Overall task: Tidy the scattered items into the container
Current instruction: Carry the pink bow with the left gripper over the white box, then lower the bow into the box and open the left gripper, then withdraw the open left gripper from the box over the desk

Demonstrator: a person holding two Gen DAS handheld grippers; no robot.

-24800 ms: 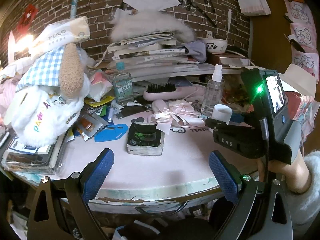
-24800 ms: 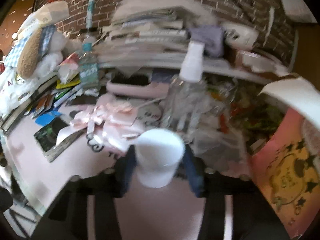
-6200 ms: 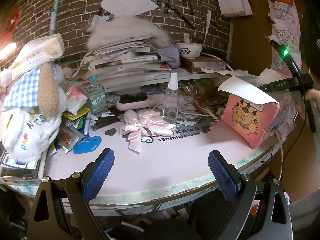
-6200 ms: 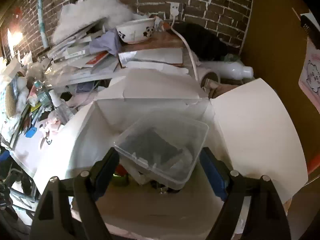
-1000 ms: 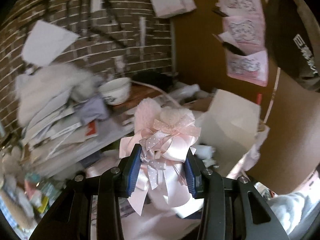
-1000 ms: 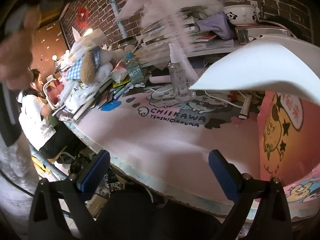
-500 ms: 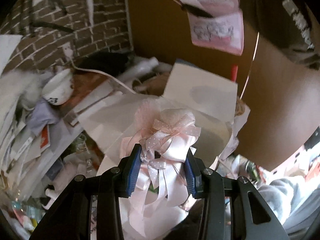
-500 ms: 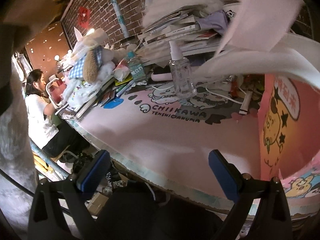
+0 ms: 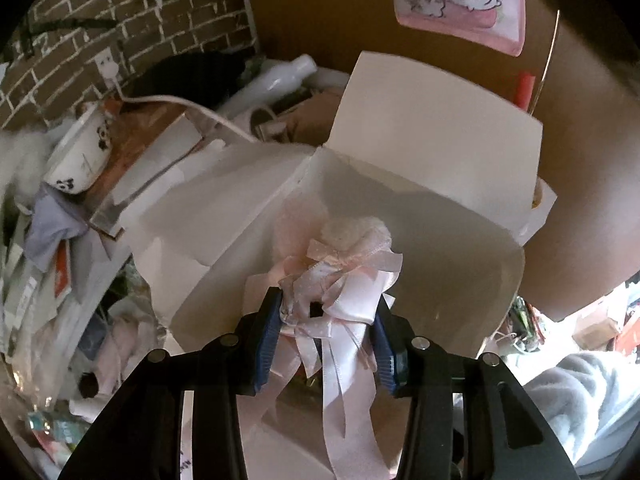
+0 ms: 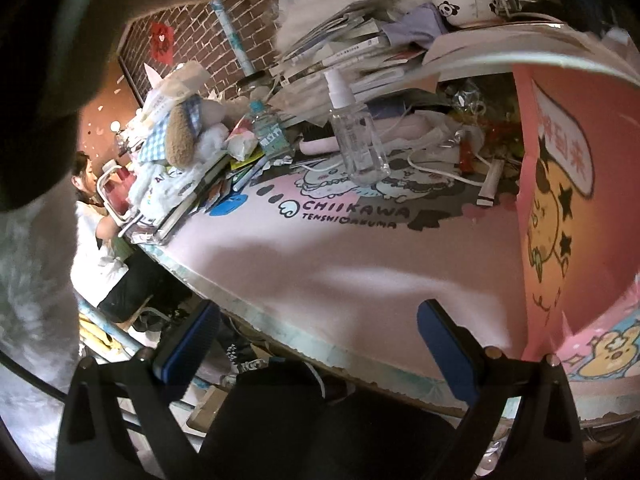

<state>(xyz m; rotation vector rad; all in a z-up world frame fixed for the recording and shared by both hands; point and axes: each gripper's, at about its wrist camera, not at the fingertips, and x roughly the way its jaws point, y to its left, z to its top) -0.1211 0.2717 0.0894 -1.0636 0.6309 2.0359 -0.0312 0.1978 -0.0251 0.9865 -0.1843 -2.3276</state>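
One item in hand: a pink satin bow [image 9: 340, 292] with a fluffy white pompom, low centre of the left wrist view, over the open white mouth of the box [image 9: 436, 148].
Left gripper [image 9: 328, 340]: its jaws have just been opening a little, yet the blue pads still press the bow's knotted middle from both sides, so the bow is held.
How the bow handles: by my reading very light, soft and crushable; the ribbon is slick and the tails hang loose below the pads, so it can slip or snag on a flap.
Where to hold it: on the bunched knot, as now, not on the tails or the pompom.
Box: flaps stand up in the upper right of that view; the cardboard looks thin and likely to shift if knocked.
Right gripper [image 10: 316, 344]: jaws spread wide with nothing between them, hovering off the near edge of the pink tabletop [image 10: 360, 280].
Spray bottle [image 10: 358, 140]: upper centre of the right wrist view, upright on the tabletop; clear, hard plastic, probably light and easy to tip, best taken around the body.
Pink box side [image 10: 576, 216]: far right of that view.
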